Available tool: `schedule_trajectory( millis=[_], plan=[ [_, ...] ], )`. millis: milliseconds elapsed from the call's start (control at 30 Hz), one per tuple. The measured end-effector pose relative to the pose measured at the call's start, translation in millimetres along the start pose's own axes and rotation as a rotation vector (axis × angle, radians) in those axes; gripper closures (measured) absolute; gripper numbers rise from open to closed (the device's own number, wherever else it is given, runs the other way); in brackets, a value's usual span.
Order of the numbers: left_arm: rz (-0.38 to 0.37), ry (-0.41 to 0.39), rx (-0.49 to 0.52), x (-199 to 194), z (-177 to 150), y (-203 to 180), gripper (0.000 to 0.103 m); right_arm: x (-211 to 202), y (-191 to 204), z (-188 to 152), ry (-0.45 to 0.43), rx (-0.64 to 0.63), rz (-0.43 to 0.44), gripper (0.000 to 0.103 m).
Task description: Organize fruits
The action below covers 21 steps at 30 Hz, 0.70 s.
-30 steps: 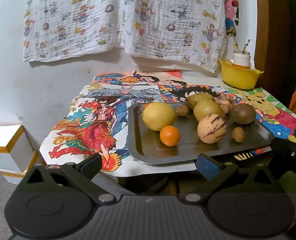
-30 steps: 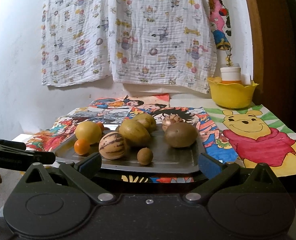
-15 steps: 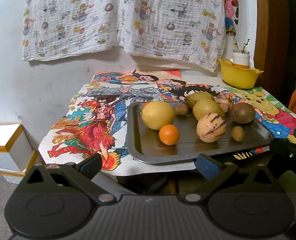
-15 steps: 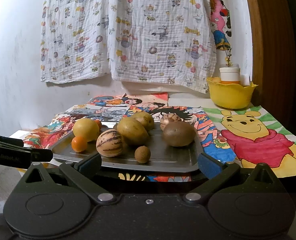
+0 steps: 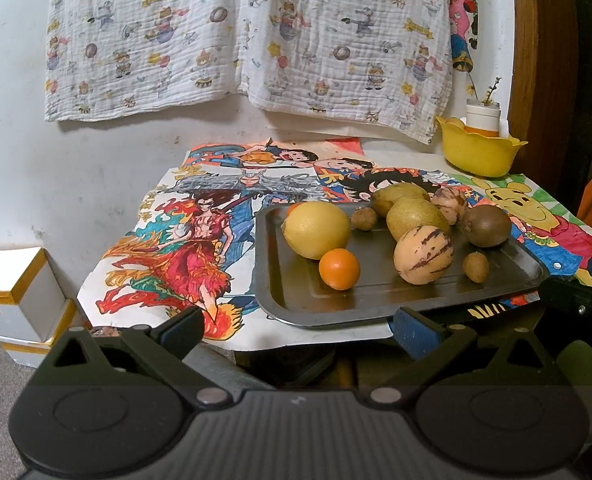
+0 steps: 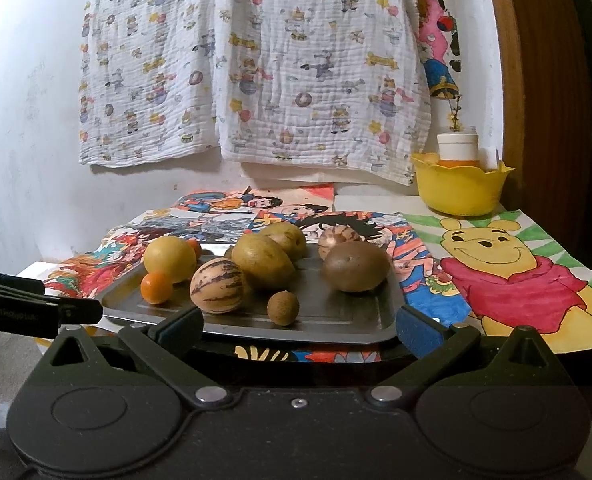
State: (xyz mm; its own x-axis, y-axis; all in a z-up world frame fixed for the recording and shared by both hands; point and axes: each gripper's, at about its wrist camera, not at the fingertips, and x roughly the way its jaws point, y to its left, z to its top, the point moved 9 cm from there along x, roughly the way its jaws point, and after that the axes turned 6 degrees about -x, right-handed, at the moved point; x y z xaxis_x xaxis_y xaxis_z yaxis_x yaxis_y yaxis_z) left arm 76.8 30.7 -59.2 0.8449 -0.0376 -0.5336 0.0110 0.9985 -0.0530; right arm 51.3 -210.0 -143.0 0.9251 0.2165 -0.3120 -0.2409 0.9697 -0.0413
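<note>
Both jaws gape wide, seemingly empty, short of the fruit tray (image 5: 296,304).

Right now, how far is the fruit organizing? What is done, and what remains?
Nothing looks sorted yet. All the fruit, such as the lemon, small orange and kiwi, sits mixed on the metal tray. The left tool and right tool are open, holding nothing. All the sorting remains.

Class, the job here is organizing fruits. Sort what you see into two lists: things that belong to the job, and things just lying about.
Belongs to the job:
grey metal tray
large yellow lemon
small round orange
striped tan melon
brown kiwi
left claw, open

Just lying about:
yellow scalloped plastic bowl
patterned white cloth
white box
</note>
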Motion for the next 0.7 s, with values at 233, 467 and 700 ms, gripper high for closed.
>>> schedule_trajectory(
  millis=[233, 467, 700],
  plan=[
    [0.0, 0.001, 0.0, 0.1, -0.2, 0.7, 0.0, 0.0, -1.0, -0.2, 0.001, -0.002, 0.001, 0.001],
    [0.0, 0.004, 0.001, 0.2, -0.7, 0.5, 0.0, 0.6, -1.7, -0.5, 0.003, -0.007, 0.003, 0.001],
    [0.0, 0.005, 0.003, 0.0, -0.6, 0.6, 0.0, 0.4, -1.6, -0.6, 0.003, -0.007, 0.004, 0.001]
  ],
)
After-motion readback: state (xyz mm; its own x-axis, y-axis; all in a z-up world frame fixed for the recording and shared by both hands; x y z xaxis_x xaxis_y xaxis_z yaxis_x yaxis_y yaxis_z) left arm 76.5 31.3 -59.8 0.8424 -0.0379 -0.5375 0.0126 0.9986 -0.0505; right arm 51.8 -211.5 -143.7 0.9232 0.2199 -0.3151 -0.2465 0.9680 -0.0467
